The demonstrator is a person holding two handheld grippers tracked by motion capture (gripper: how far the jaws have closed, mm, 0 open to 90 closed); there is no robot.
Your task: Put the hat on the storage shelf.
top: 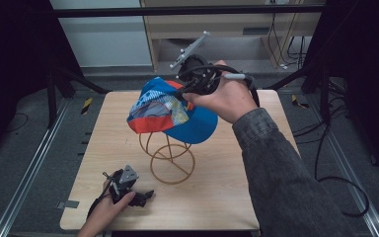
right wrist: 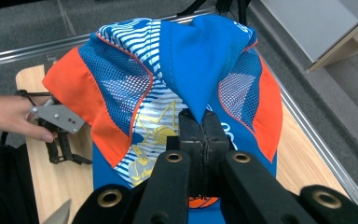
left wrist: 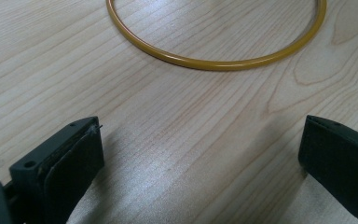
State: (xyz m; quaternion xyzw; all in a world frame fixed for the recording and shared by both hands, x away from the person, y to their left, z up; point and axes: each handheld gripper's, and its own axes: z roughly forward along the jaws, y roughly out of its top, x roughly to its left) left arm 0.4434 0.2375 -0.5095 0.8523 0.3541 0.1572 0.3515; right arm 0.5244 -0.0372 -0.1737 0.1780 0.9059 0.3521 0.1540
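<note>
Light wood worktop (top: 217, 192), grey floor around it. Right tool (right wrist: 203, 122) clamped on cap (right wrist: 186, 60) fabric over wire stand (top: 170, 158); left tool (left wrist: 200, 154) open, resting on the worktop.

Grey denim sleeve (top: 281, 168), black tools, grey plates

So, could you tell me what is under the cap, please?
A yellow wire stand rises beneath the cap, pinched by the right gripper. The cap hides the stand's top.
</note>
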